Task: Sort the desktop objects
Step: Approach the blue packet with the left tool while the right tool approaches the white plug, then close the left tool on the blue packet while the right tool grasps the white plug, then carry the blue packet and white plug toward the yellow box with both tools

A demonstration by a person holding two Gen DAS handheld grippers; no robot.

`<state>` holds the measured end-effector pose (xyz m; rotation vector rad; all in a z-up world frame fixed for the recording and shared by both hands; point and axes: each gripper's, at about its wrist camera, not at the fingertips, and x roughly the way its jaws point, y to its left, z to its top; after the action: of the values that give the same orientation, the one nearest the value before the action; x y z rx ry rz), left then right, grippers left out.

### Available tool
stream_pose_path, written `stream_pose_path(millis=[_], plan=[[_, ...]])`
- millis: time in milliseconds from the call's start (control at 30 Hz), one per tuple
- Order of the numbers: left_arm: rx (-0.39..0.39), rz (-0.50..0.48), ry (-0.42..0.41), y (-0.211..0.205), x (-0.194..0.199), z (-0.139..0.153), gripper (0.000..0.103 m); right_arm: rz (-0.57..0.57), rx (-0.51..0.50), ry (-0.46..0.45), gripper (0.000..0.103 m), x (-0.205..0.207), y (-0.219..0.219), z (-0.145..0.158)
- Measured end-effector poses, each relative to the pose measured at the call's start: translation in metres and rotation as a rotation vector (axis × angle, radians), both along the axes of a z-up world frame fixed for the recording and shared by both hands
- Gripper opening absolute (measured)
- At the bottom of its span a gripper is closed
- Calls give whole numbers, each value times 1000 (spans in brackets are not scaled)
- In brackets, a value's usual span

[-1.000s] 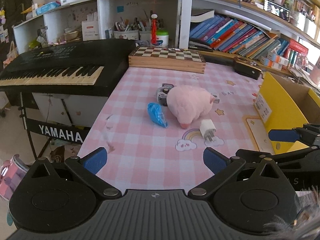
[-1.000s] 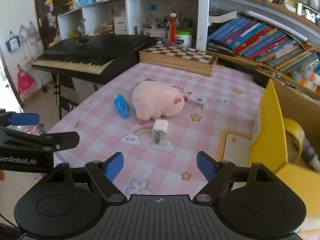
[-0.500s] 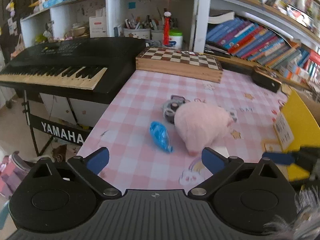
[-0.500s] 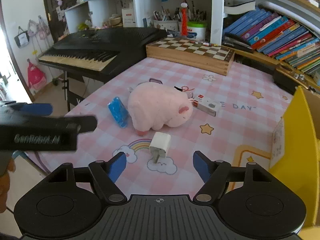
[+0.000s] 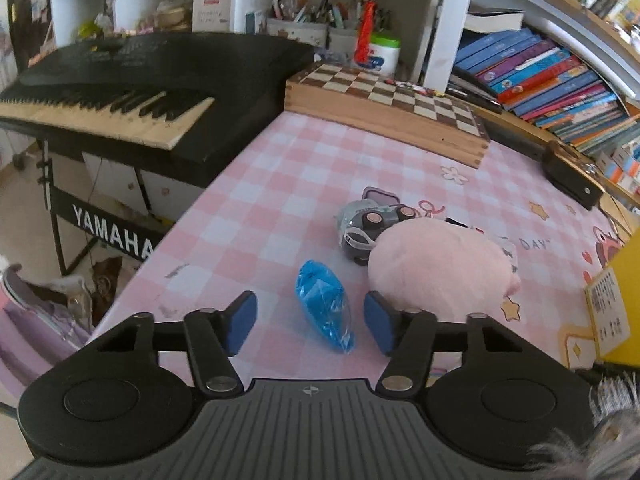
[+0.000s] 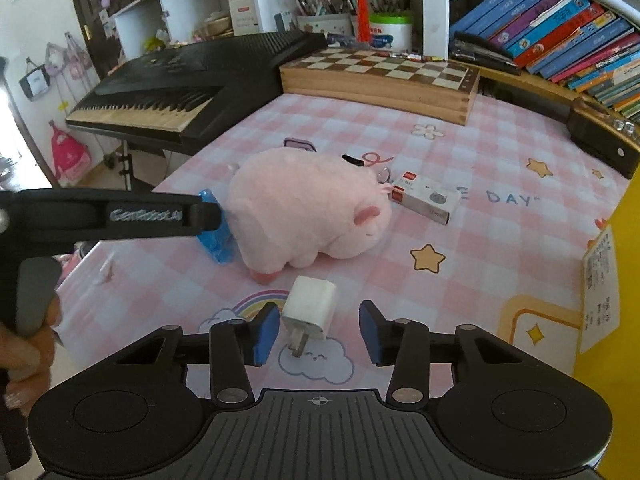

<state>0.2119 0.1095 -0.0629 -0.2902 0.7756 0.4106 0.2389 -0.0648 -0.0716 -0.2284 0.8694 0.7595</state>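
Item one, my left tongs point(image 5: 310, 322): jaws closing, a blue pad either side of the blue wrapped packet point(image 5: 324, 305), neither pad touching it yet, so nothing is gripped. The packet lies on the pink checked counter point(image 5: 256, 208), dead ahead at twelve o'clock from the tongs' centre, its long axis running roughly from eleven to five o'clock in the left wrist view, its narrow tail toward me. That slant is the relation that matters: the pads would meet the packet across its width only if the closing line stays square to that axis, and I judge it slightly skewed. Item two, my right tongs point(image 6: 318, 330): jaws closing, the white plug adapter point(image 6: 309, 309) between them, nearly touching the left pad and well clear of the right one; not gripped. The adapter sits at twelve o'clock, a little left of centre, prongs pointing back toward me at about six o'clock, resting over the cloud print. Item three, pink plush pig point(image 6: 306, 204): at twelve o'clock beyond the adapter, just beside the packet. Item four, small white carton point(image 6: 425, 197): at one o'clock from the pig. Item five, grey toy camera point(image 5: 366, 228): touching the pig's far side, at eleven o'clock from it in the left wrist view. Item six, yellow box point(image 6: 626, 272): at three o'clock, presumably the sorting bin. Left hand is nearer the packet, right hand nearer the adapter.
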Motion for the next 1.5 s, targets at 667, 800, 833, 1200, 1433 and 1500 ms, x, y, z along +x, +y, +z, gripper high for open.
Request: stream_pose_path(millis=[667,800,833,1200,1433,1500], plan=[[-33,-28,-37,1,-7,-3,22,39,-27,-28,25,5,10,-10],[-37,-40,-56,1,-23,9,22,43,-24,-32,25,3,8,-8],[-36,-43,-61,0,-27,11,22,45,-23,-33,25,3,8,-7],[-85,-109,-136,-16,-63,38,21,24,32,-55,25,-9,-14,26],[-115,-135,-228,-15,-87,63,21,12,54,-78,25,-23,-37,52],[-123,-148,-241,-16,-93,68,21,4,66,-68,25,-29,-42,59]])
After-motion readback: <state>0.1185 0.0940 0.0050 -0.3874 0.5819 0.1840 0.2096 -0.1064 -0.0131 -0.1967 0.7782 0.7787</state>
